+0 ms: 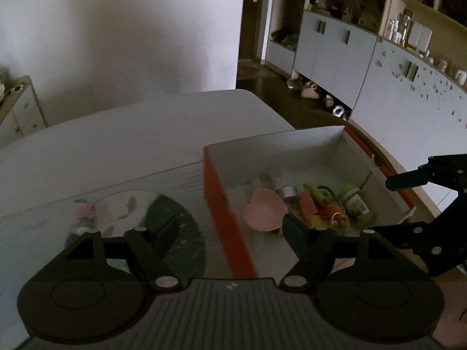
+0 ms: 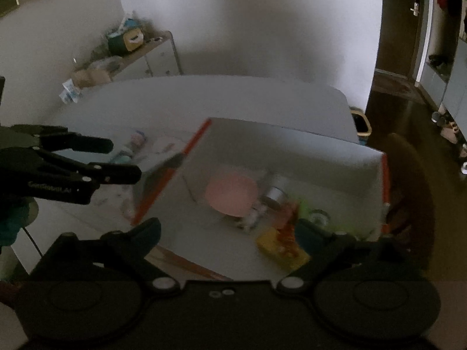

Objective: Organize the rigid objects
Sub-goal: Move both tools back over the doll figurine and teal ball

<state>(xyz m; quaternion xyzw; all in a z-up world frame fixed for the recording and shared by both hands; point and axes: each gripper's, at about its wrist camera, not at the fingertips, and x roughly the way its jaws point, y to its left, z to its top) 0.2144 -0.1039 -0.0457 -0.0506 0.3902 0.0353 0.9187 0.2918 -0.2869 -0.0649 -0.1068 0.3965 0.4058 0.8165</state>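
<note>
1. left gripper [image 1: 230, 227]: jaws apart, nothing between them.
2. right gripper [image 2: 230, 232]: jaws wide apart, empty, over the box [image 2: 292, 145].
3. pink bowl [image 1: 264, 211] and small items sit inside the box, at 1 o'clock of the left gripper.

Bowl [image 1: 264, 211] in box [image 1: 277, 148] on table [image 1: 131, 134]
</note>
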